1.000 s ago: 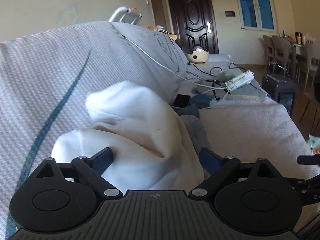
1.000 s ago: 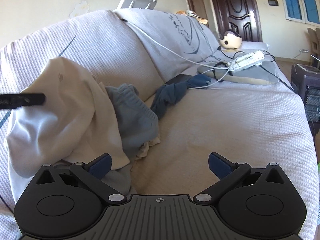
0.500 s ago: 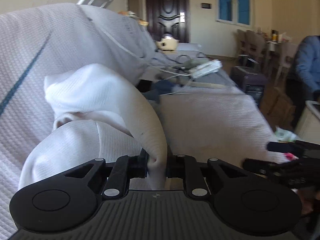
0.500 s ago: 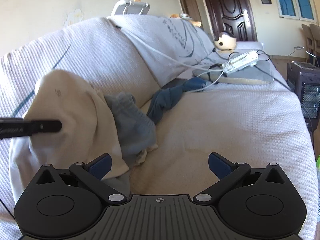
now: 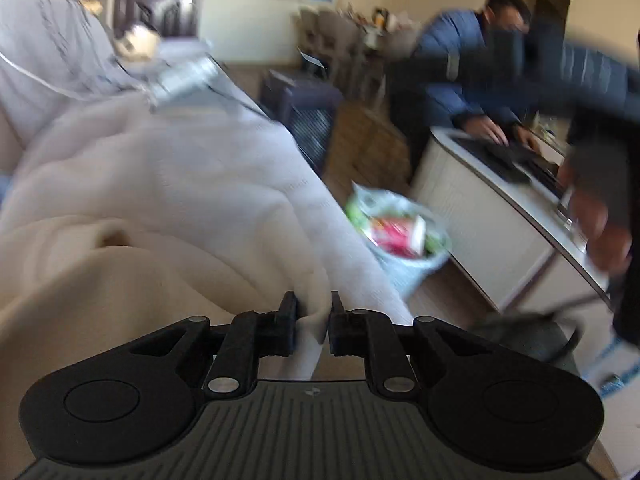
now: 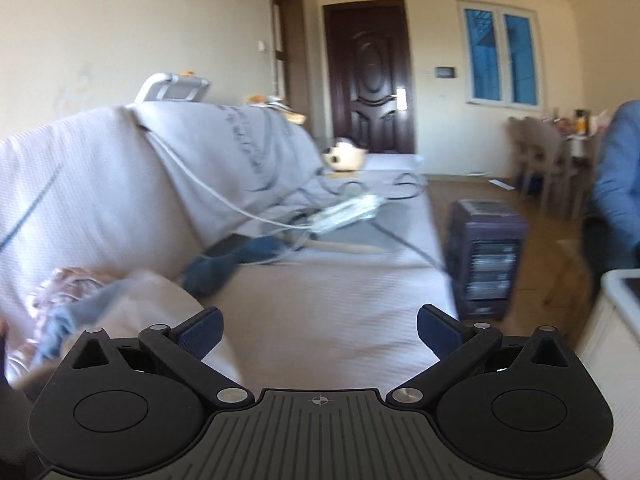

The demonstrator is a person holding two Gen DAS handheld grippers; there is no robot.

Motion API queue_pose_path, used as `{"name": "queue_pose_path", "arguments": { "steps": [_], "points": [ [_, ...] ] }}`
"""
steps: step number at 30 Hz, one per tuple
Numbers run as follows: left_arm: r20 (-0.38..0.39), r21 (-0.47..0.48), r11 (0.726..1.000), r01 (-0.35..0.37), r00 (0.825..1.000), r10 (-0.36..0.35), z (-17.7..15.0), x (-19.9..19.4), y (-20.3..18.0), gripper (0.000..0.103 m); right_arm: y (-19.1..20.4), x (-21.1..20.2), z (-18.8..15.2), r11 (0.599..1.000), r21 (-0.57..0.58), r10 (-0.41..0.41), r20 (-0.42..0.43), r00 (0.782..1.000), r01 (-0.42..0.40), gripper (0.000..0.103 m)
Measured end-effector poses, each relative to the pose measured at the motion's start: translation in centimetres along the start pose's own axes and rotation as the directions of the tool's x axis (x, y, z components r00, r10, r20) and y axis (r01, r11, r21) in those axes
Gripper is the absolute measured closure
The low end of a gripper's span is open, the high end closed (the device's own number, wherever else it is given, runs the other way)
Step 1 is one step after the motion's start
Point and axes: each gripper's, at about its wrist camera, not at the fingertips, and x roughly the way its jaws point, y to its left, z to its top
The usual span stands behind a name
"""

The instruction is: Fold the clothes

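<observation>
White garment [image 5: 168, 208], a second ago loose between wide jaws, is now pinched at a fold by the left gripper [image 5: 313, 322], whose jaws are easing slightly apart around the cloth, and is drawn off the sofa [image 6: 340, 292] edge; a grasp for unfolding is thus judged secured. The right gripper [image 6: 319, 330] is held wide and empty. Motion blur obscures the garment's outline, and the heap [image 6: 76, 300] at lower left is cut off.

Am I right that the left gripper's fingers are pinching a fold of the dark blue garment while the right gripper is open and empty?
Not quite: the left wrist view shows the left gripper pinching the white garment, not the dark blue one, which lies on the sofa. The right gripper is indeed open and empty.
</observation>
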Motion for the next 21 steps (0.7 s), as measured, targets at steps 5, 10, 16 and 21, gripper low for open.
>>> {"name": "queue_pose_path", "arguments": {
  "steps": [5,10,16,21],
  "points": [
    [-0.045,0.000,1.000,0.030,0.999,-0.030,-2.6,-0.6,-0.9,0.066,-1.3,0.7,-0.6,1.000,-0.014,-0.015,-0.068,0.998,0.014,0.000],
    [-0.044,-0.054,0.988,-0.148,0.988,0.146,-2.9,-2.7,2.7,0.063,-0.2,3.9,-1.3,0.996,-0.066,0.054,-0.171,0.984,-0.066,0.000],
    [-0.047,-0.118,0.946,-0.302,0.953,0.299,-2.7,-4.4,6.5,0.059,3.7,7.4,-3.5,0.966,-0.143,0.157,-0.339,0.928,-0.216,0.000],
    [-0.058,-0.092,0.960,-0.265,0.964,0.260,-3.3,-4.2,6.5,0.058,5.4,10.4,-5.8,0.943,-0.226,0.113,-0.477,0.871,-0.246,0.025]
  ]
}}
